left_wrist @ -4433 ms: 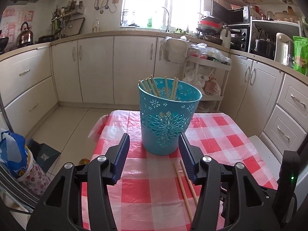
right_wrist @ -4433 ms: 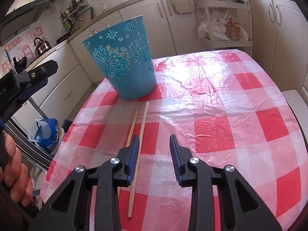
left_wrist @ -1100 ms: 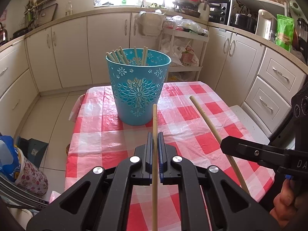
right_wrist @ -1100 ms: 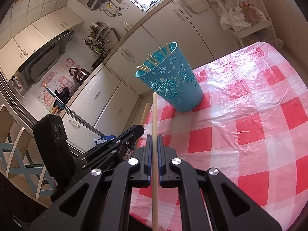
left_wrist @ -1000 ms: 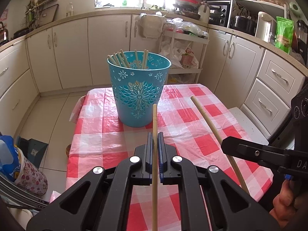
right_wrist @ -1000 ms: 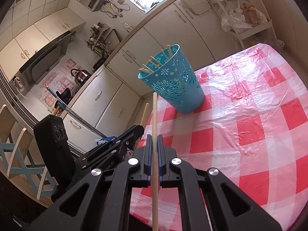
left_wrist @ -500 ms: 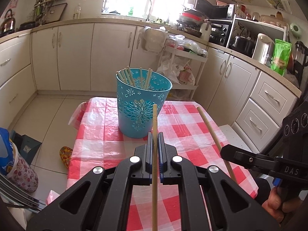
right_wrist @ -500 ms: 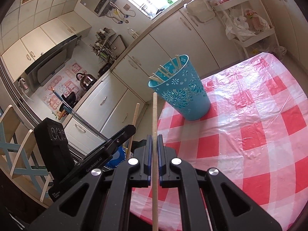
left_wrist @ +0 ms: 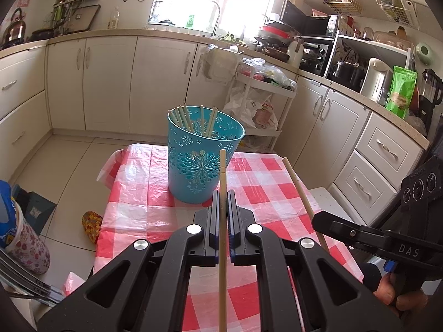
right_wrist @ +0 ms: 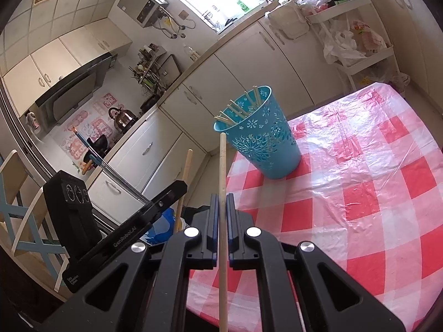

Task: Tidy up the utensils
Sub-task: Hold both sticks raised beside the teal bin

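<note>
A blue cut-out bucket stands on the red-checked tablecloth and holds several wooden chopsticks. My left gripper is shut on a wooden chopstick that points forward at the bucket, high above the table. My right gripper is shut on another chopstick, also raised, with the bucket ahead to the right. The right gripper and its chopstick show at the right of the left wrist view. The left gripper body and its chopstick show at the left of the right wrist view.
Cream kitchen cabinets line the far walls. A white trolley with bags stands behind the table. A patterned bag and a slipper lie on the floor at the left. A wooden chair stands at the left.
Both grippers, each still shut on its chopstick, have risen and drawn back from the bucket, which now looks smaller and farther. Earlier both grippers were open with two chopsticks on the table.
</note>
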A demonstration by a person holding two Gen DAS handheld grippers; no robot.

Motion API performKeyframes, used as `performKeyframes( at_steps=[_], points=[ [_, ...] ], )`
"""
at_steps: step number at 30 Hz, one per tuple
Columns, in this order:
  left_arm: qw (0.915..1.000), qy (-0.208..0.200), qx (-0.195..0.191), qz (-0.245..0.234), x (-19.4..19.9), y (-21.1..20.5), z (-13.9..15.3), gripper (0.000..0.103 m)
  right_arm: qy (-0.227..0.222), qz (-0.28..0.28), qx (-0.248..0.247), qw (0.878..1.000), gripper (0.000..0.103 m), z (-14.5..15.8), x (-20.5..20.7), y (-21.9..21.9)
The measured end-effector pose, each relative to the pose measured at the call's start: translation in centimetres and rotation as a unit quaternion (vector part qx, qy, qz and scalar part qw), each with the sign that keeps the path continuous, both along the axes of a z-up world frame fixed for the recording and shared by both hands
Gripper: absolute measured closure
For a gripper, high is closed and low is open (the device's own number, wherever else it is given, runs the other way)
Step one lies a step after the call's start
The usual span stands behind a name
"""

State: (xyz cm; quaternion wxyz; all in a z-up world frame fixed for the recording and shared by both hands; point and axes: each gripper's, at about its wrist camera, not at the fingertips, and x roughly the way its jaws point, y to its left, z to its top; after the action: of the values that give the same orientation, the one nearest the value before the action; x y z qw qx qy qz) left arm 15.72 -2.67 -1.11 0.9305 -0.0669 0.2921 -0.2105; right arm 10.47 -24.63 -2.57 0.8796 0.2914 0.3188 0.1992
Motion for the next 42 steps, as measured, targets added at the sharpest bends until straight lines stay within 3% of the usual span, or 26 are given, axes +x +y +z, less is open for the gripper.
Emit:
performKeyframes(
  at_steps=[14,42],
  points=[
    [0.9993,-0.031,-0.021,0.002,-1.9,0.6,2.6,0.098,-0.06,-0.021,-0.032,0.997,0.097,3.3,-1.9,0.7],
    [0.9992,-0.035,-0.018,0.006,-1.5,0.4,2.0,0.098,-0.062,-0.045,-0.04,0.996,0.097,2.9,-1.5,0.6]
  ],
)
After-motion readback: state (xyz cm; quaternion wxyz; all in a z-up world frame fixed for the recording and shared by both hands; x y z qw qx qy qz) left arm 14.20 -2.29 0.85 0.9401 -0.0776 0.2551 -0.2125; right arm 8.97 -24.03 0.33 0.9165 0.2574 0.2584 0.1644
